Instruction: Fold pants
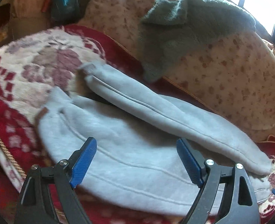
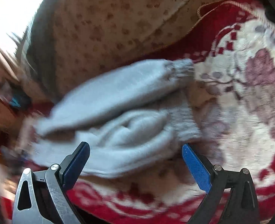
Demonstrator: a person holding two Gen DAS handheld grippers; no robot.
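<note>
Light grey sweatpants [image 1: 130, 136] lie on a red and cream floral blanket [image 1: 34, 69], one leg folded over the other, cuffs toward the far left. My left gripper [image 1: 136, 160] is open just above the near edge of the pants, holding nothing. In the right wrist view the same pants [image 2: 115, 108] lie bunched, with a ribbed cuff [image 2: 182, 68] at the upper right. My right gripper [image 2: 135, 160] is open above the near edge of the pants, empty. That view is blurred.
A cream spotted cushion [image 1: 231, 78] rises behind the pants, with a grey-green towel [image 1: 184, 29] draped over it. The blanket [image 2: 249, 93] spreads right in the right wrist view. A bright window [image 1: 262, 0] is at the far right.
</note>
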